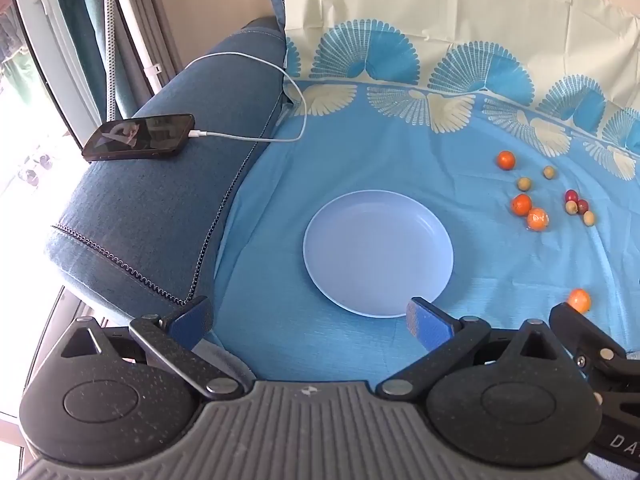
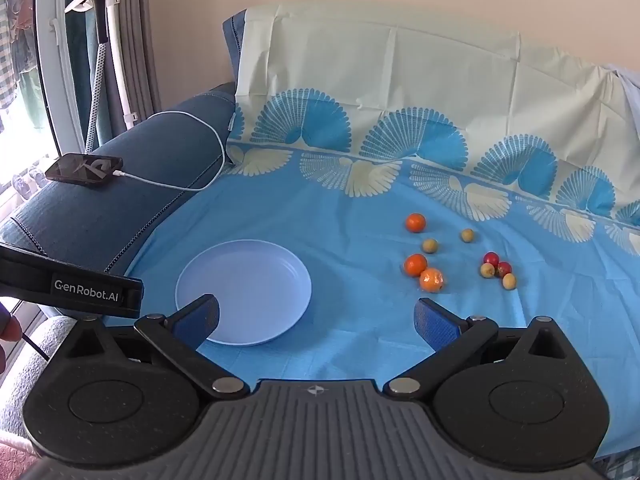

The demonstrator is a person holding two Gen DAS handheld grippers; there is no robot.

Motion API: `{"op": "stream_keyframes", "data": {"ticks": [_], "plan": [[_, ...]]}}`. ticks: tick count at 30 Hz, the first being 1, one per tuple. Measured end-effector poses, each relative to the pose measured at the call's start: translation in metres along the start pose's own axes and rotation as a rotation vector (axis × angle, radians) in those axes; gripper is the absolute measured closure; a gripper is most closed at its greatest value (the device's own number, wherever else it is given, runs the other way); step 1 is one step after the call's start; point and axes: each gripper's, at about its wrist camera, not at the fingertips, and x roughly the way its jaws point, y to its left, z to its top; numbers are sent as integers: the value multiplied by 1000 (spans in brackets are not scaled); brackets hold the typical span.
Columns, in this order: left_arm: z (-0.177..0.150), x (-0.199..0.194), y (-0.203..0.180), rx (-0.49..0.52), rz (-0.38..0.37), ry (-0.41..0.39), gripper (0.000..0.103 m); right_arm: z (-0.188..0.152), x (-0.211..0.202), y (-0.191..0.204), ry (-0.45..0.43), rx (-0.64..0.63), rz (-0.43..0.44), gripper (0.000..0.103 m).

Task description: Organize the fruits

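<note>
Two hand-held grippers hover over a blue cloth [image 2: 360, 216] on a sofa. The left gripper [image 1: 308, 320] and right gripper [image 2: 316, 318] both have jaws spread wide, holding nothing. Just ahead of them lies an empty pale blue plate [image 2: 244, 292]. Farther off, ahead and right of both, small fruits are scattered: oranges [image 2: 416, 265], red ones [image 2: 491, 258], yellowish ones [image 2: 430, 245]. One orange [image 1: 579, 300] lies nearer the left gripper's right side.
</note>
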Motion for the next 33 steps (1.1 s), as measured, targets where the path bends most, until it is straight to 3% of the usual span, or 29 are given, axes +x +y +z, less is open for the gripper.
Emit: {"op": "stream_keyframes", "data": {"ticks": [33], "plan": [[-3,0,-12,23,32,32,0,-1,5,3,-6,44,43,0]]}}
